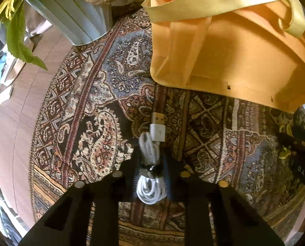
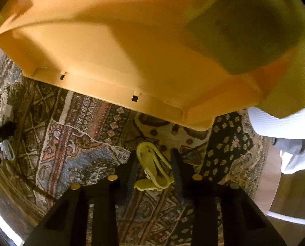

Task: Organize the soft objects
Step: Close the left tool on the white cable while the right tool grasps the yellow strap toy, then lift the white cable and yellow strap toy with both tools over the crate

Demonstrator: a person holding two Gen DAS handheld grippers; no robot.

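Left wrist view: a wooden counter [image 1: 15, 110] carries a patterned paisley cloth [image 1: 95, 94], with an orange bin [image 1: 234, 61] at its far side. On the cloth, the left hand-held gripper [image 1: 151, 170] pinches a coiled white cable [image 1: 150, 190]; the right hand-held gripper [image 2: 154, 174] is closed around a yellow cable [image 2: 152, 168].

A: Warm, dim light; the orange bin [image 2: 119, 47] glows, with soft diagonal shadows across its wall.
B: Yes, and heavy fisheye bending with black corners. The patterned cloth [image 1: 95, 94] is sharp at centre, while both near grippers go black, featureless.
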